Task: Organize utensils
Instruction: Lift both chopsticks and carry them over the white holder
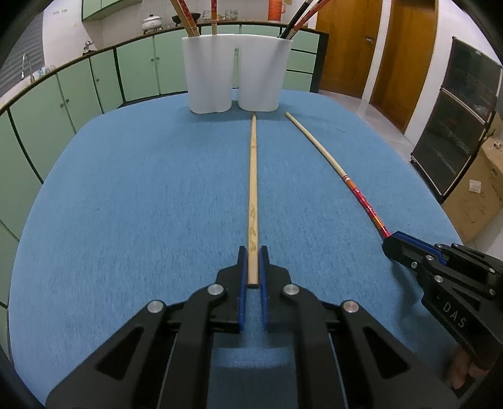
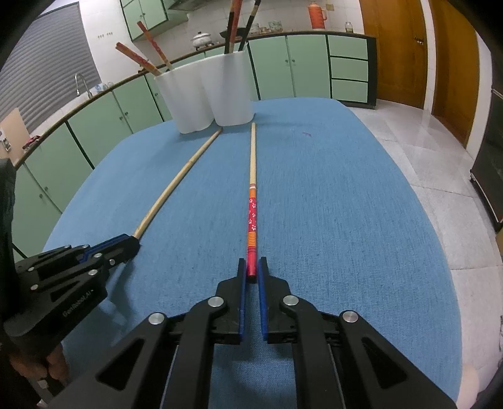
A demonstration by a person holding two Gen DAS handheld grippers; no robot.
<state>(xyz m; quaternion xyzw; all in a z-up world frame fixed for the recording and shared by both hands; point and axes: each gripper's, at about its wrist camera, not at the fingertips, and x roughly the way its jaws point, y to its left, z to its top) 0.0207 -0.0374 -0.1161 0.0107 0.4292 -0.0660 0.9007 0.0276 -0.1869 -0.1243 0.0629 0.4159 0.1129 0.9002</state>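
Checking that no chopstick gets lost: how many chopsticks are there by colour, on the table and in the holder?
Plain wooden chopstick, on table: 1
Red patterned chopstick, on table: 1
Red-and-tan chopsticks, in white holder: 2
Dark chopsticks, in holder: 2
Total: 6

right gripper (image 1: 389, 243) body reads "DAS"; left gripper (image 2: 133, 243) body reads "GenRobot.AI". Nothing else legible.
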